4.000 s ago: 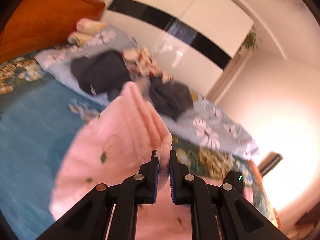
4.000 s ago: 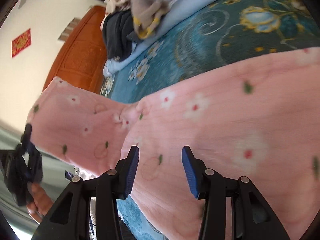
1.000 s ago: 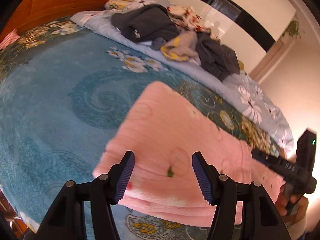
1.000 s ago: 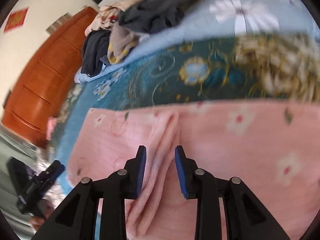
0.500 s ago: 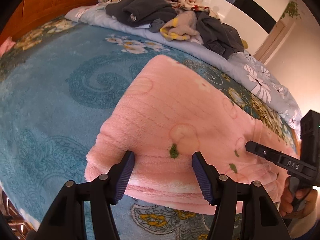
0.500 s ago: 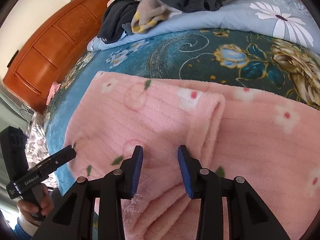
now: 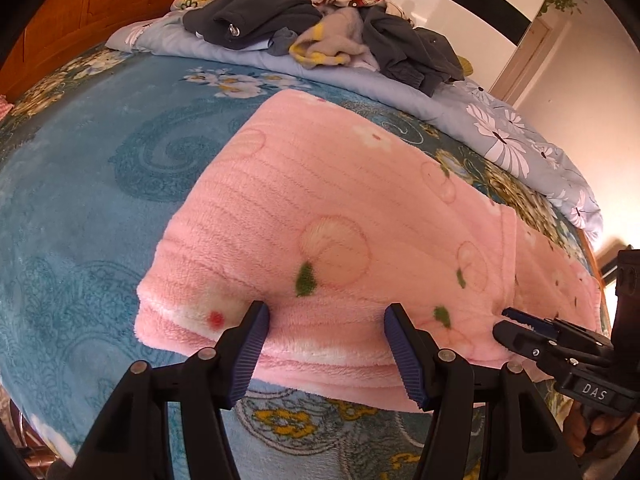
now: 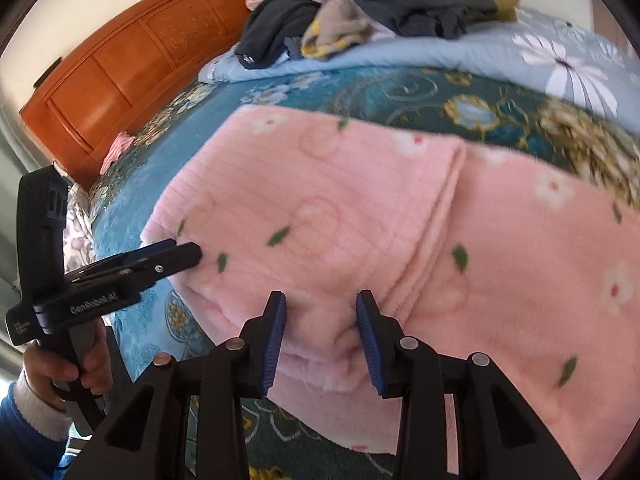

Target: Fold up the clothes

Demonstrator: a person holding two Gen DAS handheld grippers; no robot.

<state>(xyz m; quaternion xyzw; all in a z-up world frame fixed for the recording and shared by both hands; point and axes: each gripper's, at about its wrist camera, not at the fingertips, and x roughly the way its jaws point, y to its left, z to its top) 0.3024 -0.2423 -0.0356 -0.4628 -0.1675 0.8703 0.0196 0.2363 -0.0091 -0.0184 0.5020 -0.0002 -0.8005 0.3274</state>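
As the pink fleece garment with flower print (image 7: 340, 216) lies on the bed (image 7: 100, 184), its near hem is straddled at 12 o'clock by both tools, left tool (image 7: 326, 334) and right tool (image 8: 321, 322), each open and empty.

left gripper (image 7: 326, 334): let go, jaws now wide | pink garment (image 7: 328, 216): dropped from mid-air, lies folded mid-frame on bed | right gripper (image 8: 322, 322): spread wider at its near hem

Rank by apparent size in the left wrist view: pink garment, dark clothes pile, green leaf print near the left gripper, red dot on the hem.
1. pink garment, though nearness to the camera inflates it
2. dark clothes pile, farther back, so likely understated
3. green leaf print
4. red dot, only slightly smaller than the leaf
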